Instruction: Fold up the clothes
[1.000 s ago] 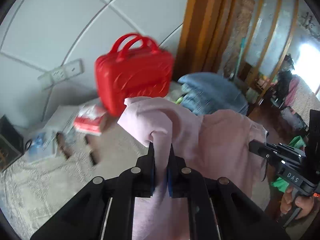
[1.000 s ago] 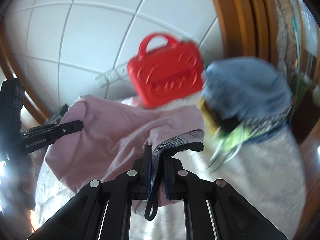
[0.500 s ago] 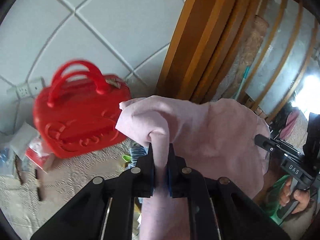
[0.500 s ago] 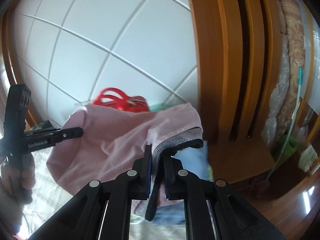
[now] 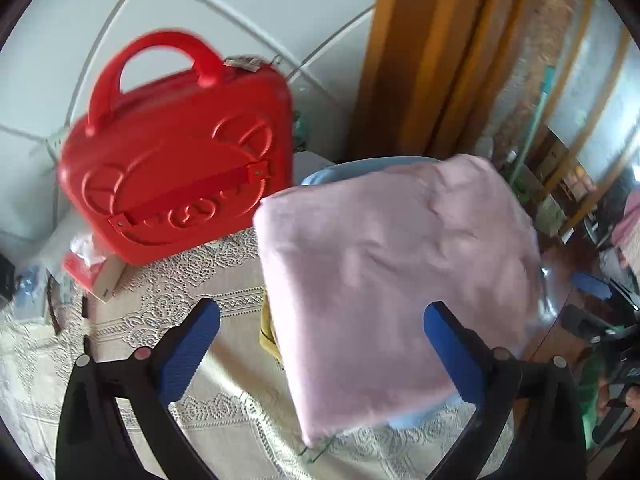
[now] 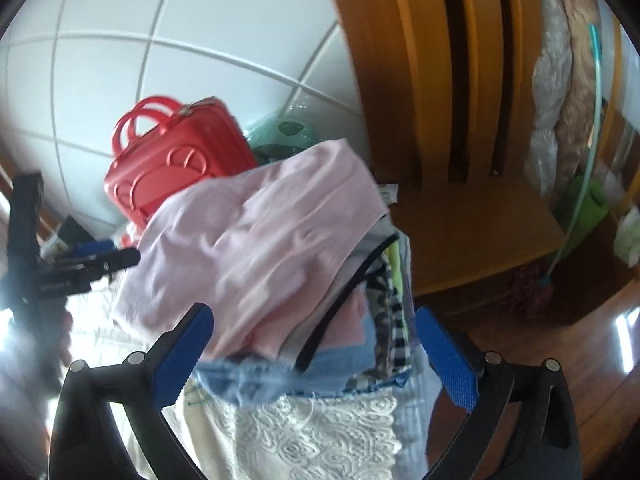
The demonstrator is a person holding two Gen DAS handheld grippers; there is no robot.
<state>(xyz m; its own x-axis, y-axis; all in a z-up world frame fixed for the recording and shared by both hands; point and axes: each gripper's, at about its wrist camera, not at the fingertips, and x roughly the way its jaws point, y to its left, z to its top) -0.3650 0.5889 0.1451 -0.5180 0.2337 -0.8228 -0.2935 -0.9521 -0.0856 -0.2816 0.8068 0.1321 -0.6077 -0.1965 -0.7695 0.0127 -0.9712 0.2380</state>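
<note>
A folded pink garment [image 5: 396, 280] lies on top of a pile of folded clothes [image 6: 384, 328] at the table's far right; it also shows in the right wrist view [image 6: 256, 248]. My left gripper [image 5: 320, 344] is open and empty, its blue pads either side of the garment's near edge. My right gripper [image 6: 316, 356] is open and empty, just short of the pile. The left gripper also shows at the left of the right wrist view [image 6: 80, 268].
A red hard case [image 5: 180, 172] stands on the lace tablecloth [image 5: 224, 420] by the white tiled wall. Small packets and clutter [image 5: 84, 264] lie left of it. A wooden frame [image 6: 440, 80] rises behind the pile. The floor [image 6: 580, 340] lies beyond the table's right edge.
Both grippers were shut on the pink garment and carried it through the air. They have opened and let it go, and it now rests on the pile of clothes.
</note>
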